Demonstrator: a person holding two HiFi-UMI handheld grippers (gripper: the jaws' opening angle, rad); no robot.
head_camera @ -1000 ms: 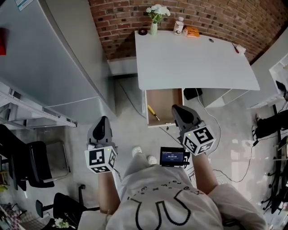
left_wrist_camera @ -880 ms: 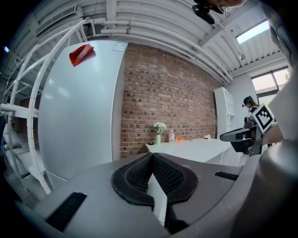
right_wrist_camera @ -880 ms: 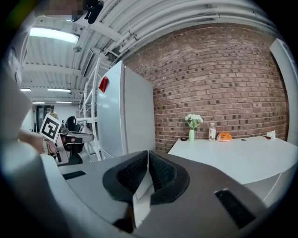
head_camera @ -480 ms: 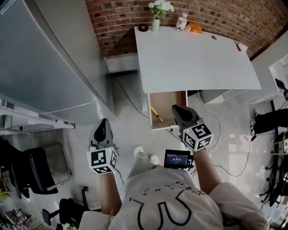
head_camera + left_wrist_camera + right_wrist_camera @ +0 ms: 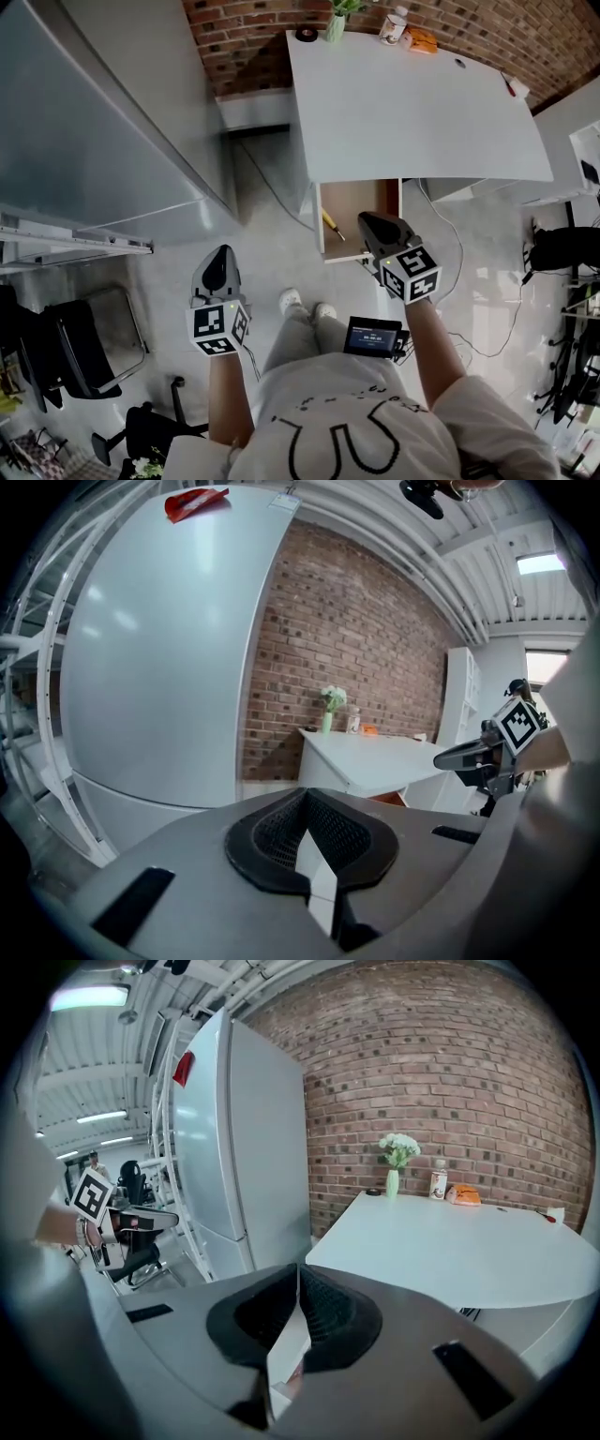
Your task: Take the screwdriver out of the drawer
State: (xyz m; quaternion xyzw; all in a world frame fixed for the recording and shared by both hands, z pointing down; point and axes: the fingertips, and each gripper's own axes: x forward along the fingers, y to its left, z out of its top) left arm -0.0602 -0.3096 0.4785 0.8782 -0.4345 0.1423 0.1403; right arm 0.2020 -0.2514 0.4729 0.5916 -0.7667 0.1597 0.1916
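Diagonally, screwdriver [image 5: 331,226] in drawer [image 5: 366,195], tip lower-right

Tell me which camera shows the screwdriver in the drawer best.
The head view. It looks down into the open drawer, where the yellow-handled screwdriver lies along the left side. Neither gripper view shows the screwdriver: both look across the white table toward the brick wall.
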